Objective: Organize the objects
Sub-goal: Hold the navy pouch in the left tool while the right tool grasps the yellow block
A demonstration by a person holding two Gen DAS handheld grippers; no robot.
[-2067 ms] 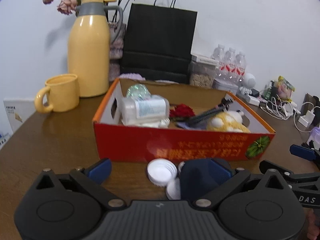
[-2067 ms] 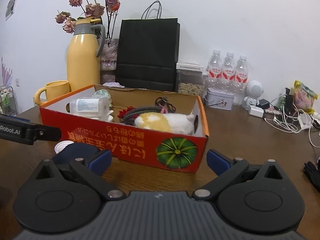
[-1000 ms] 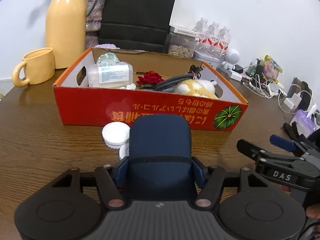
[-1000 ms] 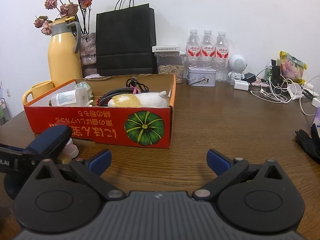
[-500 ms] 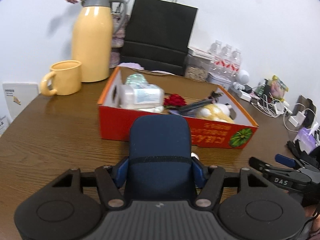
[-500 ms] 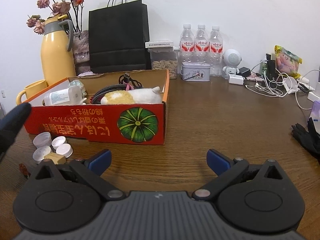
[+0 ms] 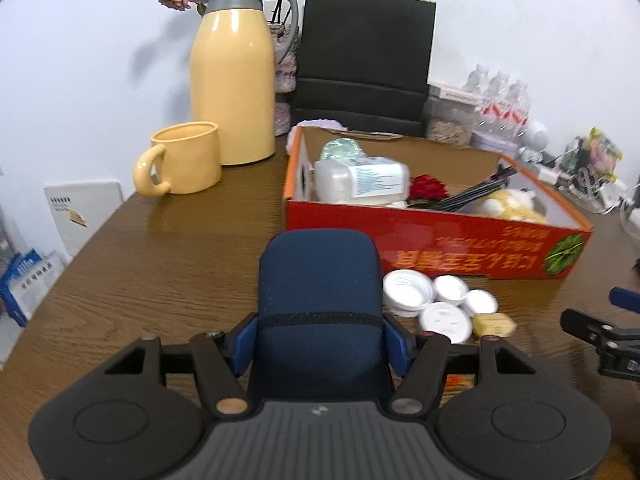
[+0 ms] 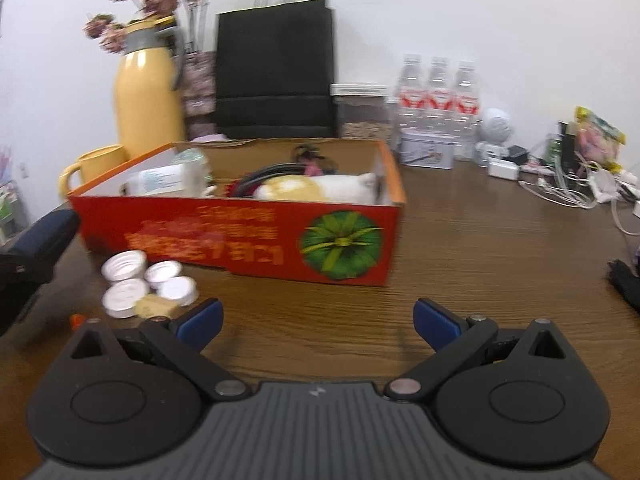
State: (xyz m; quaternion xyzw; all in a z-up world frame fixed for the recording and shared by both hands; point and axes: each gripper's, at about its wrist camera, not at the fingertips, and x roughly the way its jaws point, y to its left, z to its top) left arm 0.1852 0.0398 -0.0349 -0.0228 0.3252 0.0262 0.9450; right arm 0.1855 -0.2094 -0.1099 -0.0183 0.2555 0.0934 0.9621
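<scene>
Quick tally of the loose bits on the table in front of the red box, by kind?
White caps: 4
Tan block: 1
Total: 5
The navy case in the left tongs is not counted.

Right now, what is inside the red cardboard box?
Inside the red cardboard box: a white plastic bottle lying down, a red rose, black cables and a yellow-white plush toy. Its walls and these things hide whatever is beneath.
</scene>
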